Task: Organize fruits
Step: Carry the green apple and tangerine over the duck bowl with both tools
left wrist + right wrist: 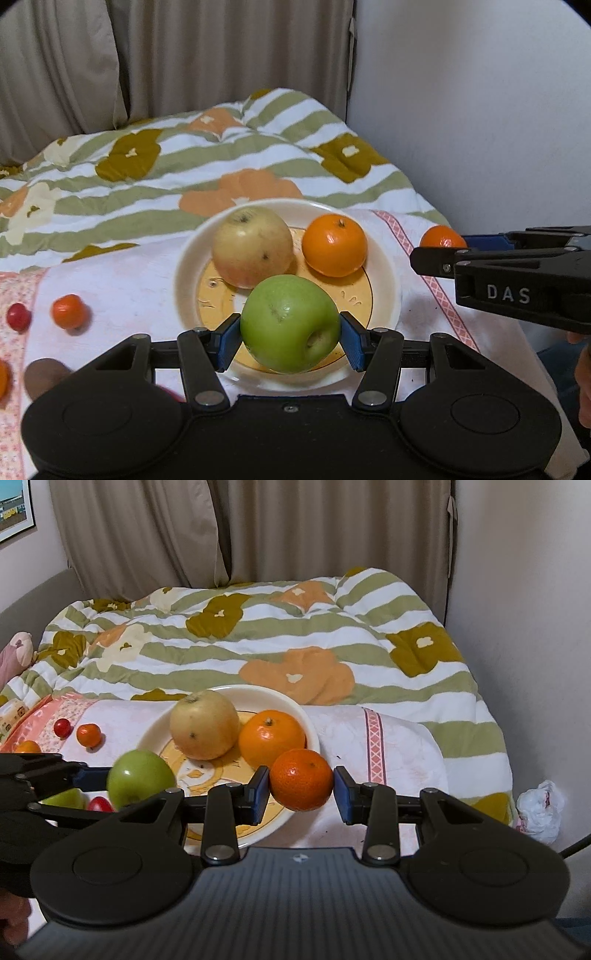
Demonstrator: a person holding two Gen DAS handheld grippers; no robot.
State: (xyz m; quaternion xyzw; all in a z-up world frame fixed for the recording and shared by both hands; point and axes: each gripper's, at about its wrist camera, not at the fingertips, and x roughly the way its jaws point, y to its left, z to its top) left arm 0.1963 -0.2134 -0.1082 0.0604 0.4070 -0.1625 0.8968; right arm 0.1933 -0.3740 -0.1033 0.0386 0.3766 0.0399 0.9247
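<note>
Your left gripper (290,338) was clamped on the green apple (290,324), one blue pad pressed to each side, holding it over the near rim of the plate (188,273). Your right gripper (301,794) gripped the mandarin (301,779) between its pads just off the plate's near right edge; from the left wrist view that mandarin showed only partly behind the right gripper's finger.

On the plate lay two fruits: one yellow apple (252,246) toward the far left and one orange (334,244) toward the far right, touching or nearly touching each other.

On the white cloth (129,280) left of the plate you had more pieces: one small orange fruit (68,311) and one small red fruit (18,317) just beside it, toward the cloth's left edge. An orange piece (27,746) sat nearer you on that side. In the right wrist view, another red fruit (100,804) and a second green one (66,799) showed behind your left gripper, mostly hidden.

The cloth lay on the striped floral quilt (221,162).
</note>
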